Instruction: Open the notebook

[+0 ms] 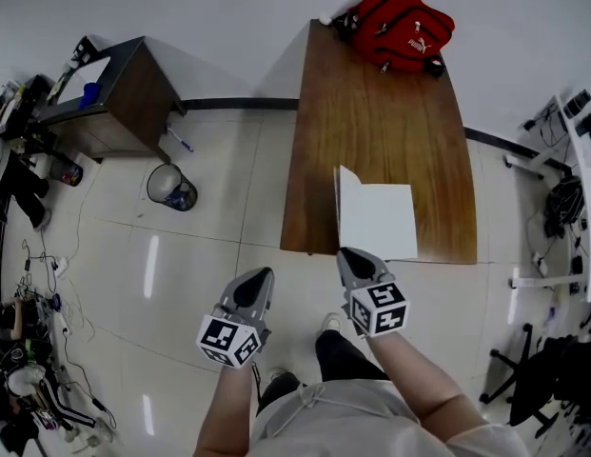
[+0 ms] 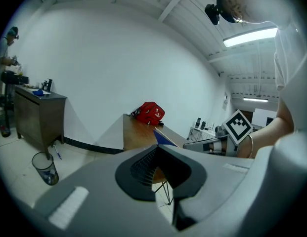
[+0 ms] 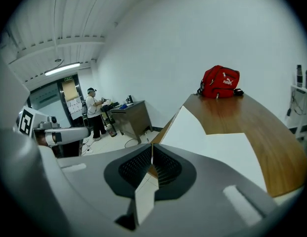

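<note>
The notebook (image 1: 381,222) lies open on the near end of the wooden table (image 1: 371,122), white pages up. Its left leaf (image 1: 338,208) stands nearly upright; the left gripper view shows that leaf's blue outer side (image 2: 165,138), and the right gripper view its white inner side (image 3: 185,125). My right gripper (image 1: 350,252) hangs just off the table's front edge by the notebook's near left corner, jaws together with nothing held. My left gripper (image 1: 262,272) is over the floor to the left of the table, also shut and empty.
A red backpack (image 1: 398,27) sits at the table's far end. A dark cabinet (image 1: 114,93) and a waste bin (image 1: 169,186) stand on the tiled floor to the left. A person (image 3: 94,112) works at the back of the room. Chairs and cables crowd the right side.
</note>
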`<state>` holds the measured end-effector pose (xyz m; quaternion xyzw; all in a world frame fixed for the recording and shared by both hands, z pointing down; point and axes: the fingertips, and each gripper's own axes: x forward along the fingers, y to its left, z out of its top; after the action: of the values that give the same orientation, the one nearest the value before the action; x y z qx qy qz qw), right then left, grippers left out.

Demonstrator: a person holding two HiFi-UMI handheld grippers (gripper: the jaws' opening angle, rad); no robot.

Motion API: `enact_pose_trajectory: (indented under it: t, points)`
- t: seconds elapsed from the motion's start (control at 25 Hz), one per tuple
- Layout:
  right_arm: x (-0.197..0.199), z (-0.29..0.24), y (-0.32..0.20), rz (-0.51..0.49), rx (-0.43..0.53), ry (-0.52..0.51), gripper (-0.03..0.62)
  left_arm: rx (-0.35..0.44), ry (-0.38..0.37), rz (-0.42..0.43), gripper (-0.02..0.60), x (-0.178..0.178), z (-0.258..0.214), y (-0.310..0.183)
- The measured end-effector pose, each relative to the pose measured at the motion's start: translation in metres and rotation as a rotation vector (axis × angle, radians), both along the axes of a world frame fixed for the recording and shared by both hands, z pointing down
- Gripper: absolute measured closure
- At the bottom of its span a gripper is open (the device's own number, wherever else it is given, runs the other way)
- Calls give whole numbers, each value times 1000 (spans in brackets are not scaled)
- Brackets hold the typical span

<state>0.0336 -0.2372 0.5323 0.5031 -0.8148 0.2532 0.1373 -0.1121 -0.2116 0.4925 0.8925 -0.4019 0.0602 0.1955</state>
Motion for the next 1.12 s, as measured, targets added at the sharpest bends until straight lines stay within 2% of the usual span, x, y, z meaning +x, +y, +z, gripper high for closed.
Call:
enact_pose_trajectory:
  t: [0.32, 0.56, 0.72, 0.88, 1.12]
  points:
    - [-42, 51, -5, -48, -85, -97, 571, -48, -24, -48, 577, -18, 43, -5]
    - [-45, 99, -7, -42, -150, -120, 571, -85, -13, -70, 577, -18, 77, -7]
    - [-42, 111, -11, -38, -167, -120, 571, -93, -10, -74, 577, -20, 84, -5]
    - [-33, 79, -7, -20, -91, -118, 573, -48, 4, -56, 577, -18, 63, 2]
    - [-23, -23, 31, 20, 170, -27, 585, 87, 39, 16, 577, -24, -10, 28]
